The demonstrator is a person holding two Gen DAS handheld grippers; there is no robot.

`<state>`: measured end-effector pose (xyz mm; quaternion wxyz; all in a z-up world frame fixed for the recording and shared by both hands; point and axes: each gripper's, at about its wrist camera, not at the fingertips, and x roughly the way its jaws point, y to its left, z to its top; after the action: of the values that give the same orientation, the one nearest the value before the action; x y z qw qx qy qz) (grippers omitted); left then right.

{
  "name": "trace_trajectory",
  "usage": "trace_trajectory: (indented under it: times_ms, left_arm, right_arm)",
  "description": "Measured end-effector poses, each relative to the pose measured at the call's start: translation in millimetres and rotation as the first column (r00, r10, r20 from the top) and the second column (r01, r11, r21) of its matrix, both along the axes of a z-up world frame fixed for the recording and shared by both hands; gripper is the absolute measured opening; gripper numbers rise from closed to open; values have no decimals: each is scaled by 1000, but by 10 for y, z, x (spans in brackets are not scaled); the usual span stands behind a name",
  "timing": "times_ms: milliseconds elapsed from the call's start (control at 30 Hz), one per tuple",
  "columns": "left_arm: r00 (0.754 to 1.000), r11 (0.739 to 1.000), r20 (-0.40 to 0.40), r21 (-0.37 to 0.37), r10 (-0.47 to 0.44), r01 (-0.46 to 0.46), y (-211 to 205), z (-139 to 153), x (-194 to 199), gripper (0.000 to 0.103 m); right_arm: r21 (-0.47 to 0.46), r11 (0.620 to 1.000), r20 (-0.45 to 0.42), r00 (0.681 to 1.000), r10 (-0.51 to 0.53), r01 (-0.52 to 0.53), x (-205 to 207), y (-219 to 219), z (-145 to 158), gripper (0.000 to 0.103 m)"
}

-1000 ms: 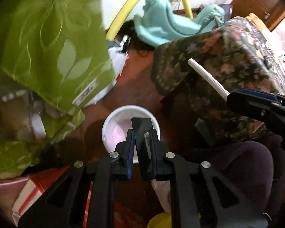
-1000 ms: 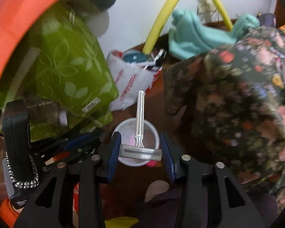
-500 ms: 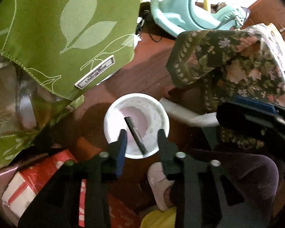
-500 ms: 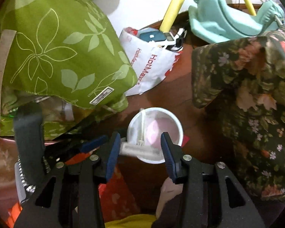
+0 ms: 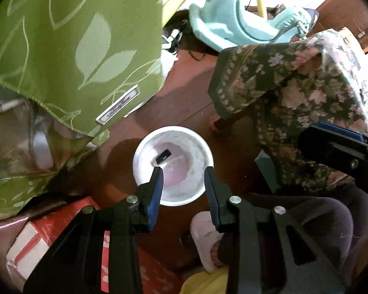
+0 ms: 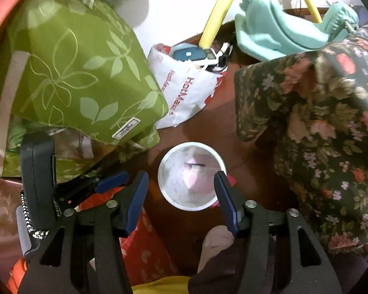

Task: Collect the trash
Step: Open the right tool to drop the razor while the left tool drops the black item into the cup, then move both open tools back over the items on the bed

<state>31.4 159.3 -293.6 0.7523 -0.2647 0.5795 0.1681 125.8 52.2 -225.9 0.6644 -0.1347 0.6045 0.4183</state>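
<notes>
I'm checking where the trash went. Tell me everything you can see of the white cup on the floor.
The white cup stands upright and open on the brown floor, seen from above. Round rim, whitish walls, pinkish inside; material unclear. A small dark piece lies inside. Neither open gripper, left or right, touches it. A green cushion hangs nearby.

Both wrist cameras look steeply down, sharing the white bin [image 5: 173,169] [image 6: 191,175].
</notes>
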Motion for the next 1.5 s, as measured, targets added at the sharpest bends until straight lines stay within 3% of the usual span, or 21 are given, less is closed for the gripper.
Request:
trace_trajectory:
  times_ms: [433, 833, 1033, 1233, 1500]
  left_arm:
    - [989, 990, 105, 109, -105, 93, -552, 738, 486, 34]
    - [940, 955, 215, 192, -266, 226, -1324, 1372, 1348, 34]
    - [911, 935, 235, 196, -338, 296, -1673, 1434, 1821, 34]
    - [892, 916, 223, 177, -393, 359, -1934, 1281, 2277, 34]
    - [879, 906, 222, 129, -422, 403, -2082, 1021, 2810, 34]
  right_arm:
    - [106, 986, 132, 982, -138, 125, 420, -789, 632, 52]
    - [155, 942, 259, 908, -330, 298, 1054, -1856, 1052, 52]
    - [175, 901, 262, 864, -431, 396, 1397, -2372, 1125, 52]
    - [165, 859, 225, 829, -512, 485, 1780, -2755, 1010, 52]
    - [149, 783, 80, 782, -618, 604, 2303, -2895, 594, 52]
